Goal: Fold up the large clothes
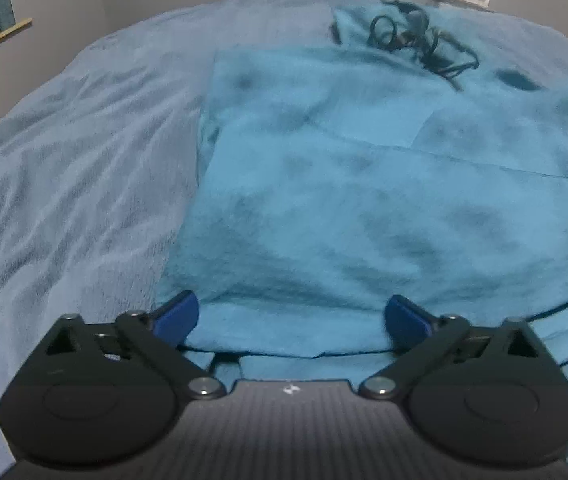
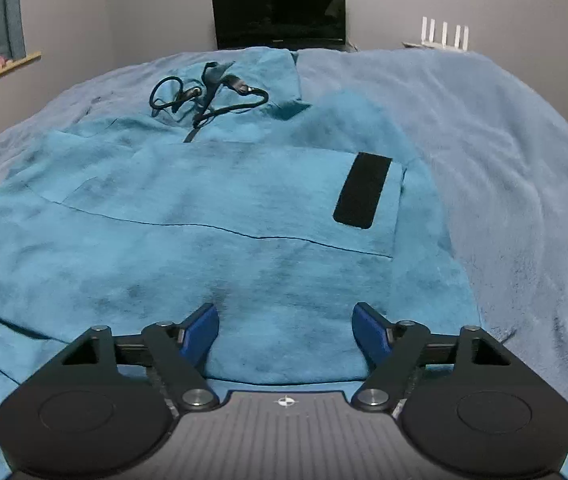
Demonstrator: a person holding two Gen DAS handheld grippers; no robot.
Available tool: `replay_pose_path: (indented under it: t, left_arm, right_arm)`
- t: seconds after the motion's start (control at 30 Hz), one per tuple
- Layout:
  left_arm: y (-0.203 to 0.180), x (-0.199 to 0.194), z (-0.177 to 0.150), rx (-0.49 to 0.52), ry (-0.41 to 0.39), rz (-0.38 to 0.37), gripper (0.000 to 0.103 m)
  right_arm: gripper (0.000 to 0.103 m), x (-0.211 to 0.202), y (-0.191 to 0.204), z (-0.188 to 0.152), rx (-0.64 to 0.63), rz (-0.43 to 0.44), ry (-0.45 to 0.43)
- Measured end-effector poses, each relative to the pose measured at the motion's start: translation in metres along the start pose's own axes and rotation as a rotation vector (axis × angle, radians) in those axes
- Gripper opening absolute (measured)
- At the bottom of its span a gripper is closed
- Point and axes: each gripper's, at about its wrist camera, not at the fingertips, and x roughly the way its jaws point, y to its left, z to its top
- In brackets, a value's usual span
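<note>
- Now both grippers sit low at the near hem of the turquoise fleece jacket (image 2: 243, 240), which lies flat on the bed (image 2: 524, 160).
- Left gripper (image 1: 291, 320) and right gripper (image 2: 286, 330): jaws spread, pinching nothing.
- Best to take the hem at both corners evenly before lifting.
- Collar and drawcord (image 2: 203, 96) point away; long axis runs near to far.

The fleece (image 2: 211, 256) covers the middle of the bed, a tangled black cord (image 2: 207, 98) lying on its far end, while bare blanket (image 2: 524, 200) lies open on both sides, and a dark screen (image 2: 279, 14) and white router (image 2: 444, 34) stand beyond the bed's far edge.
</note>
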Motion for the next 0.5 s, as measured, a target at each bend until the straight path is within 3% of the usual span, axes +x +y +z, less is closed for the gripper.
replay_pose_path:
  t: [0.17,0.27,0.37,0.43,0.5]
  left_arm:
    - [0.003,-0.001,0.000,-0.017,-0.017,0.000,0.103]
    - [0.005,-0.022,0.002,-0.038,-0.140,0.030,0.103]
    - [0.003,-0.043,0.003,-0.041,-0.281,0.068,0.103]
    - [-0.002,-0.044,0.004,-0.018,-0.299,0.056,0.103]
    - [-0.011,-0.035,0.004,0.033,-0.248,0.041,0.103]
  right_arm:
    - [0.093,0.001,0.005,-0.009,-0.033,-0.033,-0.008]
    - [0.097,-0.017,0.000,-0.015,-0.024,-0.079,-0.040]
    - [0.101,-0.033,-0.004,-0.012,0.024,-0.141,-0.145]
    - [0.102,-0.037,-0.006,-0.012,0.045,-0.150,-0.166]
    - [0.102,-0.027,-0.008,-0.012,0.053,-0.169,-0.112]
